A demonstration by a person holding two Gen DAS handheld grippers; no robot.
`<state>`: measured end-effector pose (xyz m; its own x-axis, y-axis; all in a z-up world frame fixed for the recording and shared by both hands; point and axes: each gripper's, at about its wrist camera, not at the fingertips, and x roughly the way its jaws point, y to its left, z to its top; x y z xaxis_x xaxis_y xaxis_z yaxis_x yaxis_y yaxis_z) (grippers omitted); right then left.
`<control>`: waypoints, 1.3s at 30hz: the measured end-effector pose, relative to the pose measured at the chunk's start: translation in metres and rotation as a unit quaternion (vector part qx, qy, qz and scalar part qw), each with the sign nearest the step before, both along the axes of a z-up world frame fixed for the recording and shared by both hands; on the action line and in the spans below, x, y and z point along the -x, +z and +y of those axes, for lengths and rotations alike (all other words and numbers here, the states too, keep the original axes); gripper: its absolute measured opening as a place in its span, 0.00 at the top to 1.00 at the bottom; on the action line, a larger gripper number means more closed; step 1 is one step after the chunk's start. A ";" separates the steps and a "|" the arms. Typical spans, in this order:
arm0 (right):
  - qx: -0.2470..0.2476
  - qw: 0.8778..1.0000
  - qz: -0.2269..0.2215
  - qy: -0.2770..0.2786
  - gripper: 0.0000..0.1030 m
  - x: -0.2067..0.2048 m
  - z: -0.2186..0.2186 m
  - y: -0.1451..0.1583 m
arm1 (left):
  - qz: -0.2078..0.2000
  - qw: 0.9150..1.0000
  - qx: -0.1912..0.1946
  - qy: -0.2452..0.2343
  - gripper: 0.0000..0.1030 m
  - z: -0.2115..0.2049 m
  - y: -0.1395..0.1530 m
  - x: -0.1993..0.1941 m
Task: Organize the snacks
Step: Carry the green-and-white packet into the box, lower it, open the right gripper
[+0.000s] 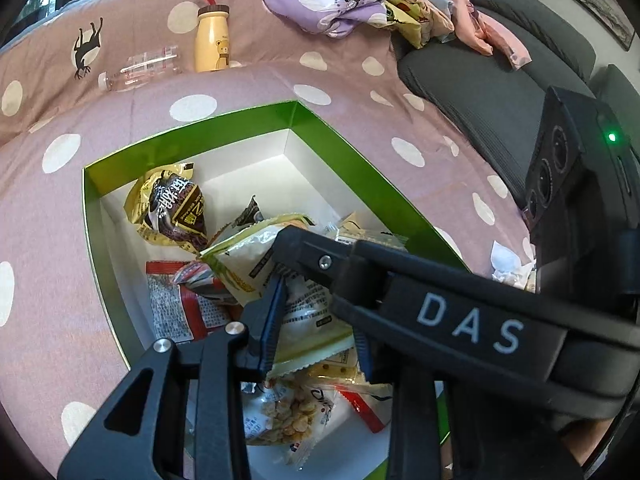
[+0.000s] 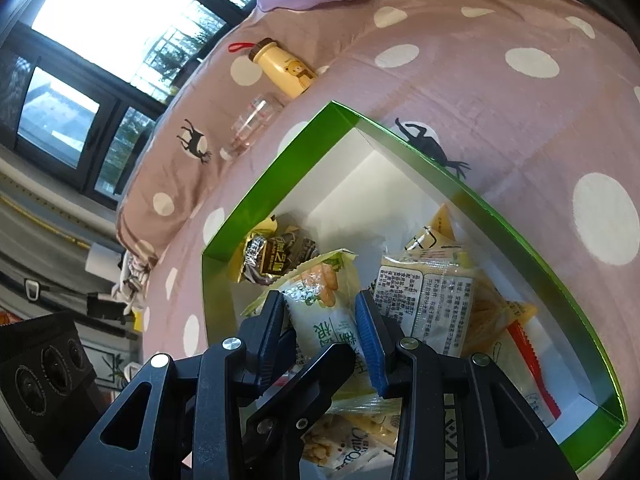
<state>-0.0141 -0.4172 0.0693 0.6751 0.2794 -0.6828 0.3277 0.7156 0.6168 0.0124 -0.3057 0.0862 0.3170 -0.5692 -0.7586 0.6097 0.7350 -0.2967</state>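
Bed: dotted pink cover, carries everything.
Box: green rim, white inside, open; holds the snacks, with bare floor toward 1 o'clock in the left view.
Dark packet: at 10 o'clock in the box.
Red packet: at 8 o'clock.
Pale packet: gripped by the right tongs, long axis running 12 to 6, over the box.
Left tongs: closed on a white packet.

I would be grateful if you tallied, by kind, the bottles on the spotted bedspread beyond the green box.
Yellow bear bottle: 1
Clear plastic bottle: 1
Total: 2
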 end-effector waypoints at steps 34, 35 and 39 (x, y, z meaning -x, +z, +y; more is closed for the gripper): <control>0.004 1.000 0.009 -0.007 0.60 -0.005 -0.003 -0.006 | 0.022 0.999 0.012 0.019 0.62 0.004 -0.008 -0.004; 0.003 1.000 0.009 -0.008 0.60 -0.005 -0.003 -0.007 | 0.022 0.999 0.014 0.020 0.62 0.004 -0.008 -0.004; 0.003 1.000 0.010 -0.008 0.60 -0.004 -0.003 -0.006 | 0.016 1.000 0.013 0.020 0.61 0.004 -0.007 -0.001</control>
<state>-0.0097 -0.4199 0.0630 0.6661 0.2644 -0.6974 0.3514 0.7135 0.6061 0.0134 -0.3015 0.0795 0.3154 -0.5762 -0.7540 0.5705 0.7501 -0.3345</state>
